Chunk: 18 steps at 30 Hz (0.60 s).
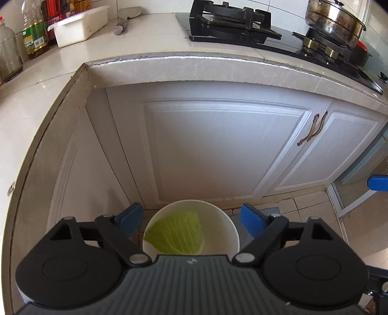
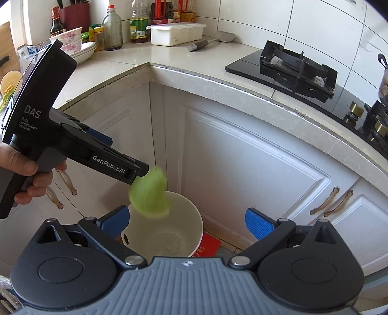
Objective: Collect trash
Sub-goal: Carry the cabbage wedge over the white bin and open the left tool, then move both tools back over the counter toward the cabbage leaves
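A white bucket (image 1: pixel 219 219) stands on the floor in the corner under the counter. In the left wrist view a pale green cabbage leaf (image 1: pixel 175 232) shows inside its mouth, straight below my left gripper (image 1: pixel 191 219), whose blue pads stand wide apart with nothing pressed between them. From the right wrist view the leaf (image 2: pixel 150 196) is a blur just off the tip of the left gripper (image 2: pixel 138 170), above the bucket's rim (image 2: pixel 197 215), and a hand holds that gripper. My right gripper (image 2: pixel 186 223) is open over the bucket, holding nothing.
White cabinet doors (image 1: pixel 218 150) with bronze handles (image 1: pixel 312 130) stand behind the bucket. The counter above carries a black gas stove (image 1: pixel 230 21), a steel pot (image 1: pixel 334 19), oil bottles (image 1: pixel 35 36) and a white box (image 1: pixel 81 26). A red flat packet (image 2: pixel 206 244) lies beside the bucket.
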Motion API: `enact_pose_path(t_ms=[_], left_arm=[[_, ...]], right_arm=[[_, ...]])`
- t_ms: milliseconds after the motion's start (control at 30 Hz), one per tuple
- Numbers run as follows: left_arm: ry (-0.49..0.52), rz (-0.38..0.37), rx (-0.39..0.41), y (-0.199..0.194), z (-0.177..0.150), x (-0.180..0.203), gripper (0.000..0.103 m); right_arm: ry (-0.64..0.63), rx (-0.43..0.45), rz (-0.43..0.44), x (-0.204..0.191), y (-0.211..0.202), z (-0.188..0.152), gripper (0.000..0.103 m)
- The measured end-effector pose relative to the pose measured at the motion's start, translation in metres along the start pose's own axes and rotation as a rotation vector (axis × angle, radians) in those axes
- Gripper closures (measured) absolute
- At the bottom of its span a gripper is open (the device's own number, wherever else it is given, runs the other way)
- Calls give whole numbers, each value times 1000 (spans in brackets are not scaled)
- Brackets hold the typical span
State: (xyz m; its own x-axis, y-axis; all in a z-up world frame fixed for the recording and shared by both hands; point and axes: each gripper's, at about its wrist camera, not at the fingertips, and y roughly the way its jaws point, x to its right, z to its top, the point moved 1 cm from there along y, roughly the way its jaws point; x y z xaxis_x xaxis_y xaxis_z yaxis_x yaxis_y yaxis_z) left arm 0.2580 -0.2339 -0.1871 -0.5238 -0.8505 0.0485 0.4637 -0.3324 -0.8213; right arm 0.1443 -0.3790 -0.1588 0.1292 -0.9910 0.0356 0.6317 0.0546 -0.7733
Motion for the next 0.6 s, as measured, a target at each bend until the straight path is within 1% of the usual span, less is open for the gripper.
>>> enact_pose_path(t_ms=[333, 600], left_arm=[[-7, 17, 18, -15, -2, -3, 13], [-7, 36, 56, -47, -3, -7, 13]], right_arm=[[-9, 7, 12, -4, 1, 4, 0], [-18, 28, 12, -13, -6, 11, 0]])
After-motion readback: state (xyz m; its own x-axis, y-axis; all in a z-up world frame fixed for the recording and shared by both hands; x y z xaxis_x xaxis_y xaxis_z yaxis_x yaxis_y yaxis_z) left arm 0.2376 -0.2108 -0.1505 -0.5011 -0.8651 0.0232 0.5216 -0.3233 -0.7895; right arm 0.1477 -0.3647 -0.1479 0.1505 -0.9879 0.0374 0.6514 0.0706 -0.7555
